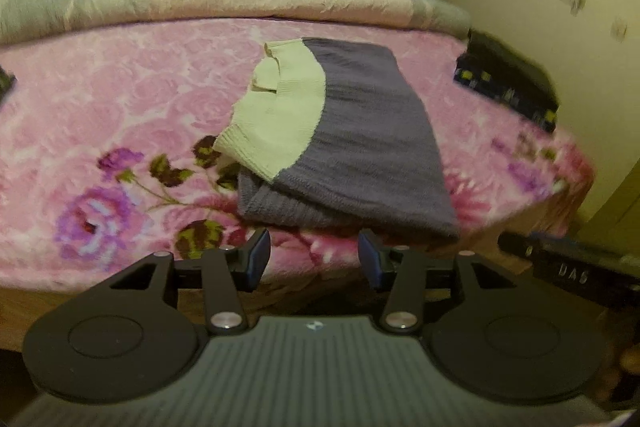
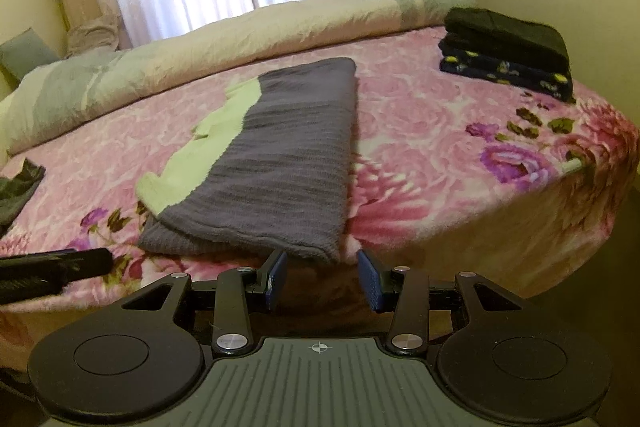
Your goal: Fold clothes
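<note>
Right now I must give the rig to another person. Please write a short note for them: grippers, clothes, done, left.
Left gripper: open, empty, just short of the sweater's near edge.
Right gripper: open, empty, at the sweater's near right corner.
Sweater: grey and light green, folded lengthwise into a long strip on the pink blanket.
Done: a stack of folded dark clothes at the far right.
Left: probably fold the strip across, then stack it. A dark garment waits at the left edge.

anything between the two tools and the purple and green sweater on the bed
Nothing visible. The sweater lies folded lengthwise on the pink floral blanket, its near edge just beyond the open left tool and right tool. The folded stack sits far off.
</note>
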### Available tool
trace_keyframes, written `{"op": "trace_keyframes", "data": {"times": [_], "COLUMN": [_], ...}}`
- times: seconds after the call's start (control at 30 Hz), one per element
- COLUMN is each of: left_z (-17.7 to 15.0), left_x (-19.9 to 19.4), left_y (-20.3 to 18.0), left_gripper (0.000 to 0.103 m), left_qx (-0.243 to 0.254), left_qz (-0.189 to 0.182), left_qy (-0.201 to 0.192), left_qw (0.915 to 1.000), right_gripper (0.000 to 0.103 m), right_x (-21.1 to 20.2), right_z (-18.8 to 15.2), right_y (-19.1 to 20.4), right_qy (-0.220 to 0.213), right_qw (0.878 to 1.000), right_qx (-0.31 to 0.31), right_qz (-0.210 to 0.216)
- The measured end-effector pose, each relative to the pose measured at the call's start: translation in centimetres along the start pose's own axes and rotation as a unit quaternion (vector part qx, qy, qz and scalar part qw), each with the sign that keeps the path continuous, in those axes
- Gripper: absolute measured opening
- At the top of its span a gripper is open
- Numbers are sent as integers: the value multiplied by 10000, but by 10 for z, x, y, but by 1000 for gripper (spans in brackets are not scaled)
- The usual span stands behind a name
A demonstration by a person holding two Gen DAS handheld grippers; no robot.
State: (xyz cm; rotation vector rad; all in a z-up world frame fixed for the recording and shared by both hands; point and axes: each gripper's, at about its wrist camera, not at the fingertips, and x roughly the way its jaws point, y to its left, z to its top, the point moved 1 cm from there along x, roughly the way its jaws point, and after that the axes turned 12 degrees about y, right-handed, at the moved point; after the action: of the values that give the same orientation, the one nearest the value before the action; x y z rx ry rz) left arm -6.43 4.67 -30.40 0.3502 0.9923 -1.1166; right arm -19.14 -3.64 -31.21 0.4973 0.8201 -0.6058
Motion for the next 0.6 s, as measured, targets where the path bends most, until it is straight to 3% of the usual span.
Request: {"op": "trace_keyframes", "data": {"times": [0.13, 0.27, 0.43, 0.6], "left_z": [13, 26, 49, 75], "left_x": [14, 41, 91, 134], "left_y": [38, 72, 109, 132], "left_gripper": [44, 44, 44, 47], "left_qx": [-689, -1341, -1932, -2246], "left_qz": [-548, -980, -1386, -1611], "left_qy": [14, 163, 360, 439], "left_qw": [9961, 9860, 9707, 9600], "right_gripper": [43, 43, 43, 44], "right_x": [13, 34, 78, 118], "right_z": [5, 12, 26, 50], "right_y": [-24, -54, -93, -107], "right_qy": [69, 226, 524, 776], "right_qw": [9991, 9917, 9604, 9399], "right_qx": [374, 911, 1780, 2122], "right_qz": [160, 876, 2080, 2559]}}
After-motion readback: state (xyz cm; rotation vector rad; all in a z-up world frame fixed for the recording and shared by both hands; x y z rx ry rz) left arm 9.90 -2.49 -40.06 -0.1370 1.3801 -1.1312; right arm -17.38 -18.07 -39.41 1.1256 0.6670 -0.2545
